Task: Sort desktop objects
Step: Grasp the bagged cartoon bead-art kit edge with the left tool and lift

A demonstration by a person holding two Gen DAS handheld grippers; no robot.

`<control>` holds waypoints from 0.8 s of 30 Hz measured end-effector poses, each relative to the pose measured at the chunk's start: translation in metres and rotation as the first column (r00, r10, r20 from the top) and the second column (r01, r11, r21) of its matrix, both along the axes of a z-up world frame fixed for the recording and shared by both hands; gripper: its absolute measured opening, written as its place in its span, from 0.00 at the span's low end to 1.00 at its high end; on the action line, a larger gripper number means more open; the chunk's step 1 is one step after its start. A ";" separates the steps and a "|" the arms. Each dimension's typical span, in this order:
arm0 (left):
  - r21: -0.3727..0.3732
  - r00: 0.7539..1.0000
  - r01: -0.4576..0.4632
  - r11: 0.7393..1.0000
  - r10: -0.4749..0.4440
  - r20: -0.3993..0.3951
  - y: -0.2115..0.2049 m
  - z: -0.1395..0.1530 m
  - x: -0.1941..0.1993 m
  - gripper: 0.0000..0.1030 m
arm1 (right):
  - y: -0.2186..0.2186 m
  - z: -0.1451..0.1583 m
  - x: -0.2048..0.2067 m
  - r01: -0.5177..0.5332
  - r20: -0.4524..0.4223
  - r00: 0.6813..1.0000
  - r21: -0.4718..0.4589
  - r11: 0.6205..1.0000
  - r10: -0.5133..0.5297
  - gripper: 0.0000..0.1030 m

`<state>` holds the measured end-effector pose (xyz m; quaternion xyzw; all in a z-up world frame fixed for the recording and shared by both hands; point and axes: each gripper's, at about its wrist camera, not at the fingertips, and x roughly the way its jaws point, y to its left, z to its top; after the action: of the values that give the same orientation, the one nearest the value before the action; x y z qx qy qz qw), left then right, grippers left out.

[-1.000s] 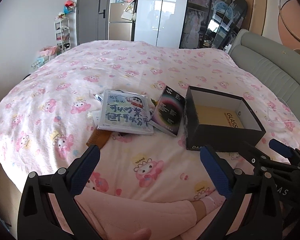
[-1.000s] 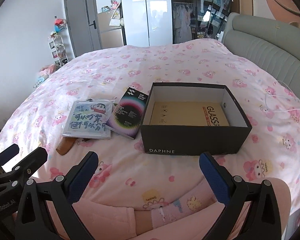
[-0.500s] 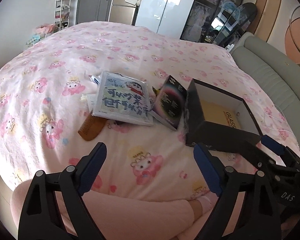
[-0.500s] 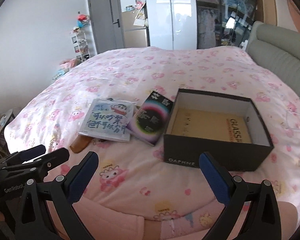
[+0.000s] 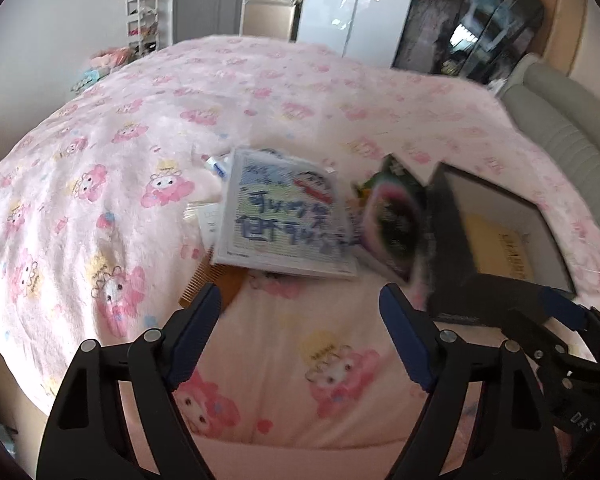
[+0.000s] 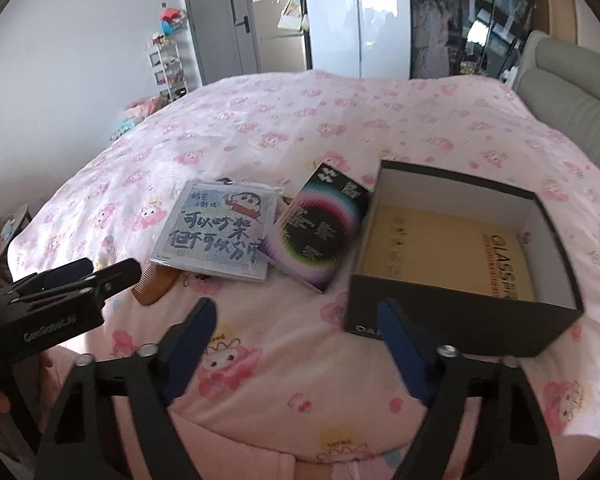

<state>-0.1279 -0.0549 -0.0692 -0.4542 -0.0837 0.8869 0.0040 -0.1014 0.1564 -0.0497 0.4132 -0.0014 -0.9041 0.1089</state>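
Observation:
On the pink bed lie a cartoon-print book (image 5: 284,220) (image 6: 220,232), a black box with rainbow rings (image 5: 396,224) (image 6: 320,232) and a wooden comb (image 5: 212,288) (image 6: 156,288) half under the book. To their right stands an open black shoe box (image 5: 496,240) (image 6: 460,256) with a yellow sheet inside. My left gripper (image 5: 300,300) hangs open just short of the book and comb, holding nothing. My right gripper (image 6: 296,312) is open and empty in front of the shoe box's near left corner. The left wrist view is blurred.
A small white and blue tube (image 5: 216,164) and white cards poke out behind the book. A grey padded headboard (image 6: 580,92) borders the bed on the right. Wardrobes, a door and a shelf rack (image 6: 168,68) stand beyond. Pink-clothed legs (image 6: 240,456) lie below the grippers.
Both grippers have moved forward over the bed toward the objects. The left one now points down at the book and comb; the right one has swung left. Neither holds anything.

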 end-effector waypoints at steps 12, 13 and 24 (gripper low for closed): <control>0.117 0.969 -0.181 0.977 0.156 0.191 -0.062 -0.068 -0.074 0.60 | -0.054 -0.073 -0.115 -0.101 0.203 0.973 -0.042 0.994 0.107 0.48; 0.157 0.964 -0.185 0.970 0.148 0.222 -0.066 -0.080 -0.077 0.59 | -0.058 -0.080 -0.122 -0.105 0.219 0.969 -0.041 0.994 0.112 0.48; 0.245 0.964 -0.223 0.944 0.176 0.198 -0.086 -0.111 -0.089 0.58 | -0.057 -0.119 -0.140 -0.119 0.248 0.958 -0.120 0.986 0.146 0.49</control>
<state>-0.2172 -0.1406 -0.1799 -0.5142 -0.2474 0.8205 -0.0329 -0.2409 0.0990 -0.1691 0.5192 -0.0349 -0.8326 0.1896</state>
